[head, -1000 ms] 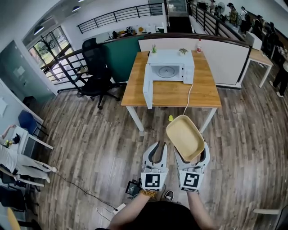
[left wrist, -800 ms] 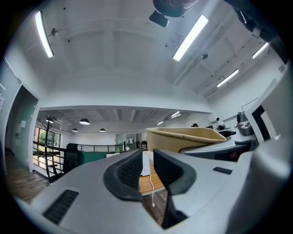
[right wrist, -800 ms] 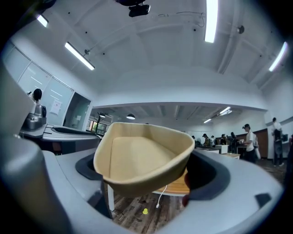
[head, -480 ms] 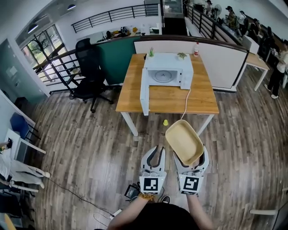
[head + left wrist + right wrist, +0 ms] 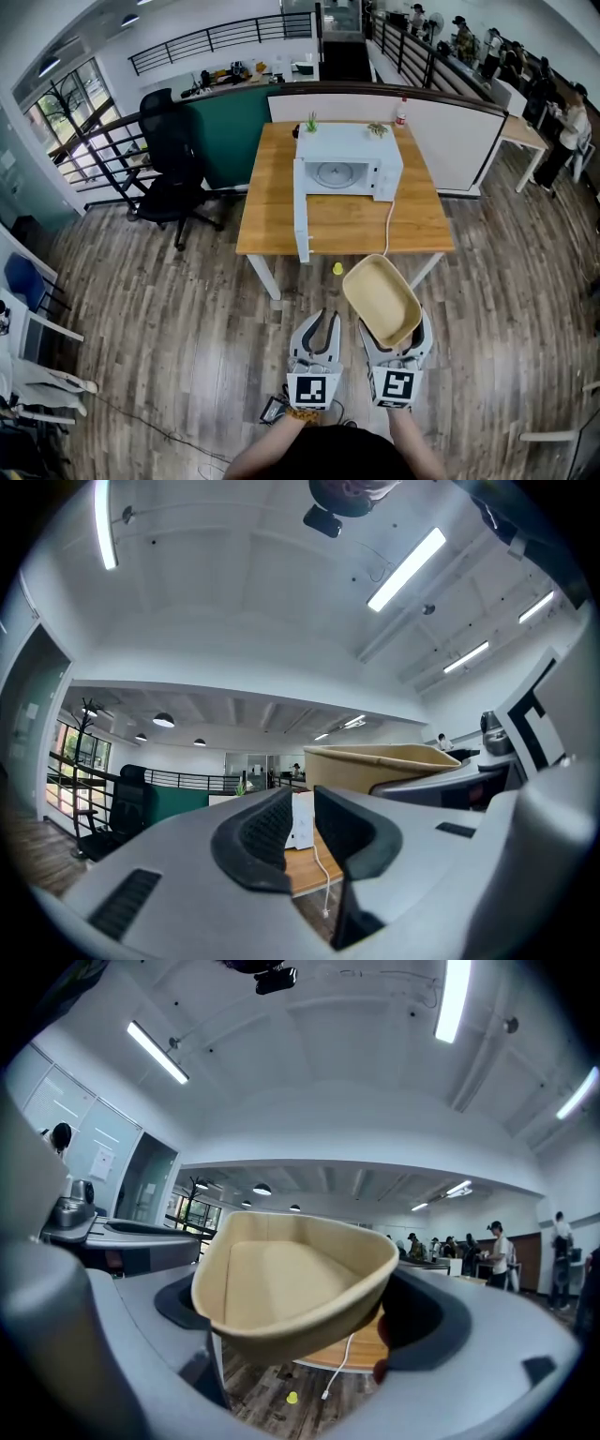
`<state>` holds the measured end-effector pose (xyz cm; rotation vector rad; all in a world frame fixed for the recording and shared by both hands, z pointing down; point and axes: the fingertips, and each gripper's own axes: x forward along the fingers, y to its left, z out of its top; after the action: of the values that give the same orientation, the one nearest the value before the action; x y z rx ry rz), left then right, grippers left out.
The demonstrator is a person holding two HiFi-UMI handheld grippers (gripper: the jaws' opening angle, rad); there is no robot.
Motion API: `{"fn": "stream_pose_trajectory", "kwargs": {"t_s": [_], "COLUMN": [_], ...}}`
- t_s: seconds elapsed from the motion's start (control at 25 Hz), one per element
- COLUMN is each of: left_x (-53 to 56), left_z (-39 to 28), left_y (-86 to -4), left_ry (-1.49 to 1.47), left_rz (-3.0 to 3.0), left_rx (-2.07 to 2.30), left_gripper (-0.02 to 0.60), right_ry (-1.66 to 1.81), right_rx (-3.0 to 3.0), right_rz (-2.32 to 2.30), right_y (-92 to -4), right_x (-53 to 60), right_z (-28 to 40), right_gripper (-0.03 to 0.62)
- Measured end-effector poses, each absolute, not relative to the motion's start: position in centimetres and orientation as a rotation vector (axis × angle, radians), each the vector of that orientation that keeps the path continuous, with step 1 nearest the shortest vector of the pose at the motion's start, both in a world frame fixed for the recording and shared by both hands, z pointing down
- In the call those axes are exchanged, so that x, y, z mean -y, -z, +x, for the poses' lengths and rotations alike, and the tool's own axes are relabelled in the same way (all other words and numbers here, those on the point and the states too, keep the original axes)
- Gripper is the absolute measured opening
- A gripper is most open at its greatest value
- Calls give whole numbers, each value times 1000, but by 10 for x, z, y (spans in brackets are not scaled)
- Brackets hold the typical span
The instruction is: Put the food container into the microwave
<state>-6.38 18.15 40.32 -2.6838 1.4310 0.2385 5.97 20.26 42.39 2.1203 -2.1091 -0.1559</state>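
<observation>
Head view: your right gripper (image 5: 397, 330) has its jaws spread wide and clamped on the near end of the container (image 5: 380, 295). The container sticks out ahead of the jaws, open side up and tilted a little, so its free end leads toward the microwave (image 5: 349, 161). That grip suits the job, because the far end can enter the cavity before the jaws reach the opening. Your left gripper (image 5: 316, 330) rides just beside the right one and holds nothing. It looks like a spare hand for the door (image 5: 301, 214). The door hangs wide open off the microwave's left side and reaches out to the front edge of the table (image 5: 272, 211). The cavity faces you, well apart from the container, with bare floor between. A cable (image 5: 389, 211) trails from the microwave over the table's front edge on the right. A small yellow thing (image 5: 337, 268) lies on the floor just in front of the table, and a chair (image 5: 173, 159) stands off to the left. Your lane is between the door and the cable.

Left gripper view: the 2 jaws seem to stand only a slit apart with nothing between them, though the angle is shallow. Through the slit you see the microwave and the cable. The container's rim shows to the right.

Right gripper view: the container fills the gap between the jaws, gripped at its sides, and it looks empty. The table edge and cable show beneath it.
</observation>
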Motion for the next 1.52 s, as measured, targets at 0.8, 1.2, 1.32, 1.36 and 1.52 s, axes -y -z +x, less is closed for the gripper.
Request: {"fn": "stream_pose_trajectory", "kwargs": {"t_s": [0.8,1.2,1.32,1.36,1.52], "left_x": [-99,-49,-37,-34,-24], "left_z": [-110,-64,-42,-35,-8], "left_y": [-422,-419,-415,-415,-419], "left_ry": [-231,-162,-131,-115,-77], "left_rz": [-2796,-2739,-2710,-2704,-2707], "left_rx": [-1366,-1404,-1385,-1383,-1408], "left_gripper": [77,74,74,74,74], "right_ry": [131,128,120,123,110], "right_rx": [2035,2130,2158,2171,2212], "right_rz": [2151,2138,2149,2148,2137], "right_y": [-435,-434,-431,-430,-431], "right_x": [-122,-67,-50,-44,-30], "right_z": [10,54,75,81,106], "right_gripper": [538,538,538,538,538]}}
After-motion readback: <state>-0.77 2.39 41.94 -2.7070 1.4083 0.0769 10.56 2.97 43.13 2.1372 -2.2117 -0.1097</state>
